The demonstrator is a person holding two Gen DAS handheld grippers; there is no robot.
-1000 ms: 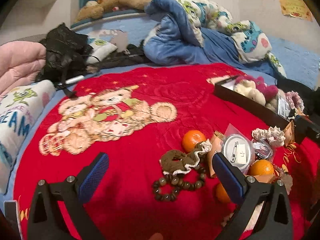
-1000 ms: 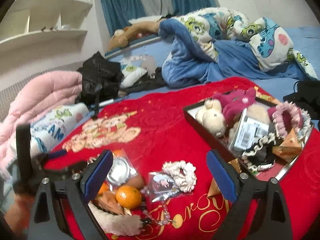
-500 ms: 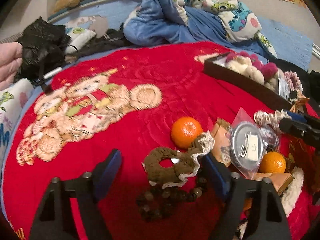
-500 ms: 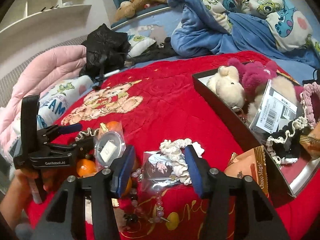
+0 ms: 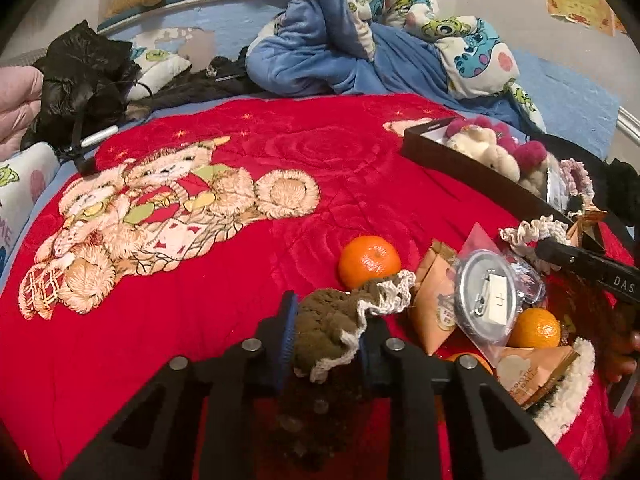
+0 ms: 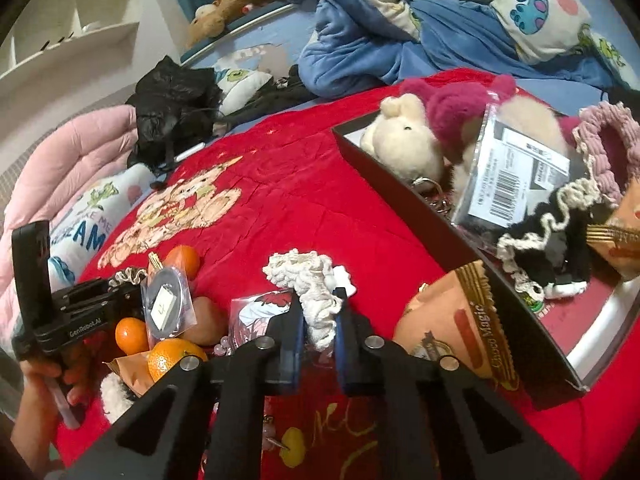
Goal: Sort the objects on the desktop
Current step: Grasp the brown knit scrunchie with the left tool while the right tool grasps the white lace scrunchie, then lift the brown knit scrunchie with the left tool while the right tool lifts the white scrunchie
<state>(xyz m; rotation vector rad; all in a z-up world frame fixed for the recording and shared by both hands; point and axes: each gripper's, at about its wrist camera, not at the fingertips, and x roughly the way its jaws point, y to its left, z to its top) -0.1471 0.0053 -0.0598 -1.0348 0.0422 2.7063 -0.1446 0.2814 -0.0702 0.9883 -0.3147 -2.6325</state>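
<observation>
Left gripper (image 5: 326, 344): jaws closing, pads already pressing the brown scrunchie (image 5: 340, 320), which lies on the red blanket (image 5: 200, 320) just in front of an orange (image 5: 369, 261). Right gripper (image 6: 318, 332): pressed together, pinching the white scrunchie (image 6: 310, 284) beside a snack packet (image 6: 460, 320). Judgement: both scrunchies light, soft, squashy, unlikely to slip; lace trim could snag. Best hold is across the bunched band, not the frill. Beyond lies the dark box (image 6: 400, 188) of plush toys, presumably where they go.

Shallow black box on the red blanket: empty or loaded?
Loaded. The black box holds plush toys, a barcoded packet and scrunchies.
</observation>
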